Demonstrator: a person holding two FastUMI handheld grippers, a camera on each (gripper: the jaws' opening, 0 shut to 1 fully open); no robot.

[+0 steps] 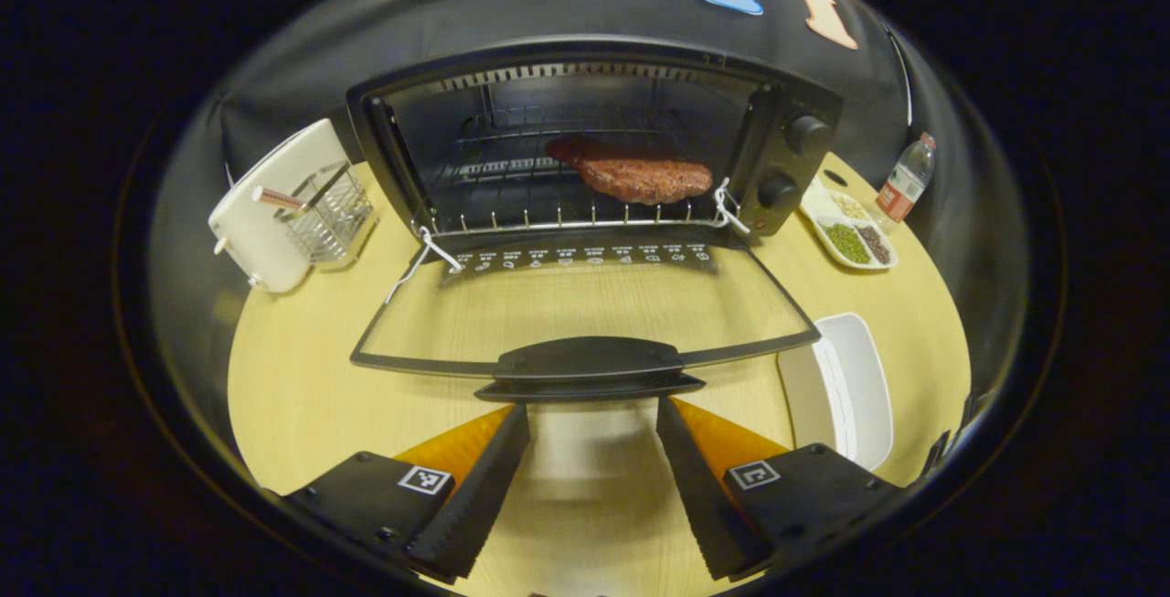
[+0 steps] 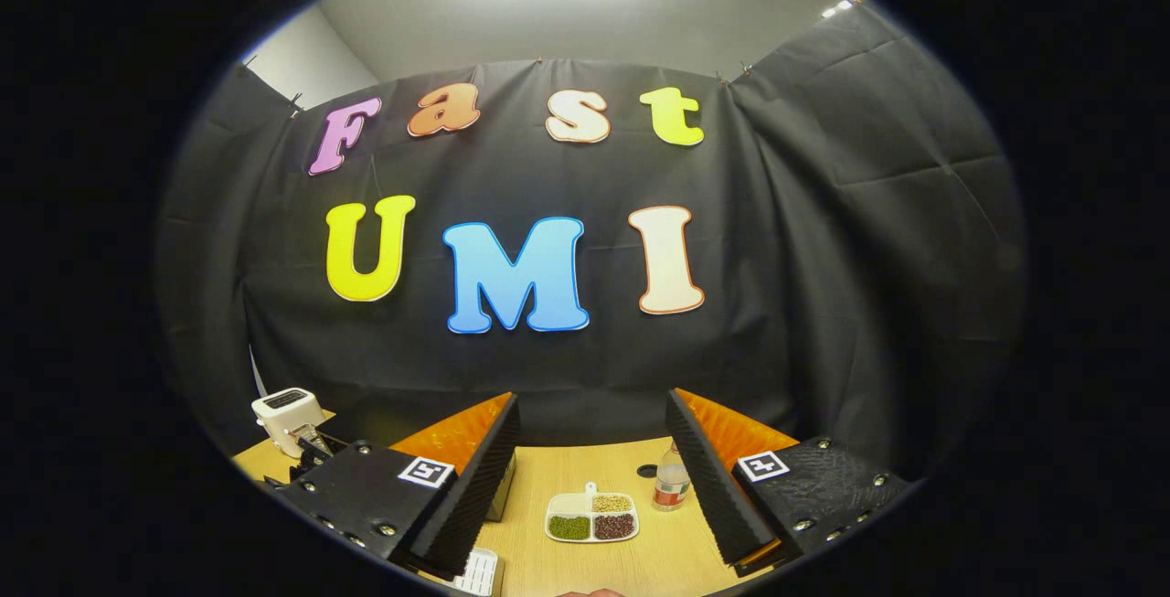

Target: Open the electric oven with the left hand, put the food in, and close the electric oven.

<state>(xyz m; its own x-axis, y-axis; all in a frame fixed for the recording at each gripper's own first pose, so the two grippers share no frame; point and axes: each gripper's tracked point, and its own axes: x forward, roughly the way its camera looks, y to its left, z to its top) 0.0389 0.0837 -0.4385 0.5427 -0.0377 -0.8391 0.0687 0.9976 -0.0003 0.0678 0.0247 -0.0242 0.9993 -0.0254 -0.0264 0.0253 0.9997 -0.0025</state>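
Oven (image 1: 585, 135) stands in front of my left gripper (image 1: 592, 478) in the left gripper view, with its glass door (image 1: 585, 309) folded down flat toward me. The food (image 1: 631, 172), a reddish-brown piece of meat, lies on the wire rack (image 1: 512, 204) inside, more to the right side. My left fingers are spread wide and hold nothing; the door handle (image 1: 590, 368) is just beyond their tips, but I cannot tell if they touch it.

My right gripper (image 2: 592, 478) is also wide open and empty in the right gripper view. It is raised and looks at the black cloth wall (image 2: 823, 259), with a grey ceiling and a bright lamp above.

The wooden table (image 1: 292, 378) carries a white toaster (image 1: 265, 204) with a wire basket (image 1: 334, 213) at the left, a divided dish of beans (image 1: 850, 231) and a water bottle (image 1: 903, 184) at the right, and a white tray (image 1: 850, 387) near my left gripper.
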